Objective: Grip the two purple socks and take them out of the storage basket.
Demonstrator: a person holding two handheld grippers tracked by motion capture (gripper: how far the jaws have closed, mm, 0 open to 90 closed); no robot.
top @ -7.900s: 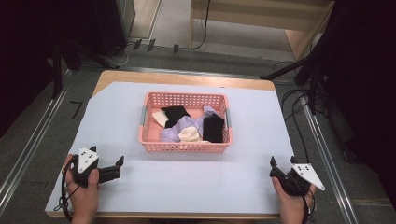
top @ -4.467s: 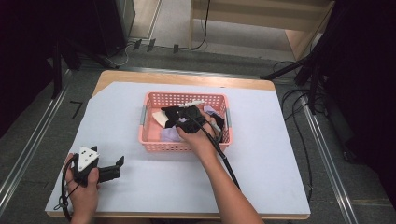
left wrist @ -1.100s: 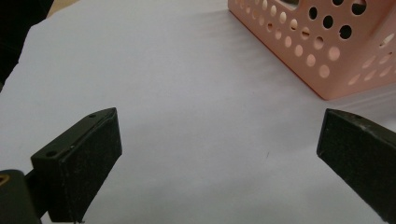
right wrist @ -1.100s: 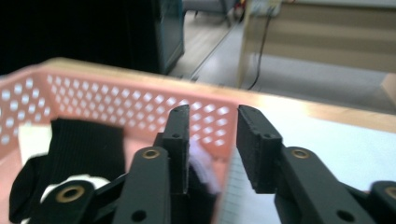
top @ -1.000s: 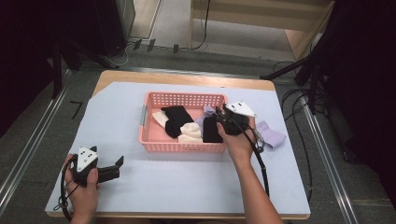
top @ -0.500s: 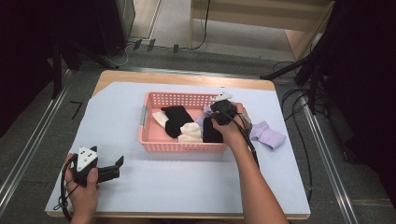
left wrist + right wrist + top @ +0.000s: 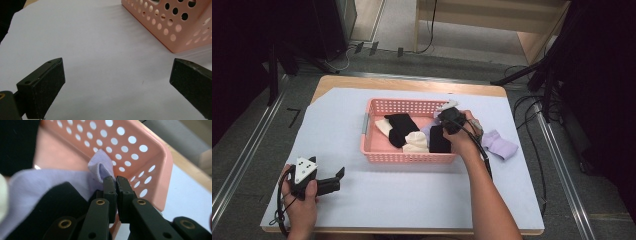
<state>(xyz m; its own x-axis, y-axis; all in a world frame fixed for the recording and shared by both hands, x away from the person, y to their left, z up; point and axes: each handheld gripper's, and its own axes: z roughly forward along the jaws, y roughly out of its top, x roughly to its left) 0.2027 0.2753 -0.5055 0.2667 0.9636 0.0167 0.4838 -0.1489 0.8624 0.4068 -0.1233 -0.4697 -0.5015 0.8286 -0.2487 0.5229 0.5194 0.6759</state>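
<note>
**Right gripper pinches a lilac sock in the pink basket**

Now, at the table's 7 o'clock corner, the left gripper point(image 7: 328, 184) lies low over the white sheet point(image 7: 412, 200), held in a hand that wraps its body, the grey three-cornered plate on top and the jaws pointing toward 3 o'clock. In the left gripper view its two black jaws stand wide apart with nothing between them; bare sheet lies ahead and a corner of the pink basket point(image 7: 180, 30) sits at 1 o'clock.

Toward the middle, the pink basket point(image 7: 377, 150) rests on the sheet, with a black sock point(image 7: 401, 127), a cream sock point(image 7: 416, 142) and a second black sock point(image 7: 439, 140) inside.

The right forearm comes up from 6 o'clock and reaches over the basket's right end, the hand folded over the right gripper point(image 7: 447, 116), which tips down into the basket's 2 o'clock corner. In the right gripper view the jaws have just been closing and now stand together, clamped on a raised fold of a lilac sock point(image 7: 102, 170). That sock is soft, pale purple knit; its pinched edge stands up against the perforated wall, the rest spreading toward 9 o'clock under black cloth.

At 3 o'clock of the basket, on the sheet, lies another lilac sock point(image 7: 499, 145), folded and apart from the basket.
</note>
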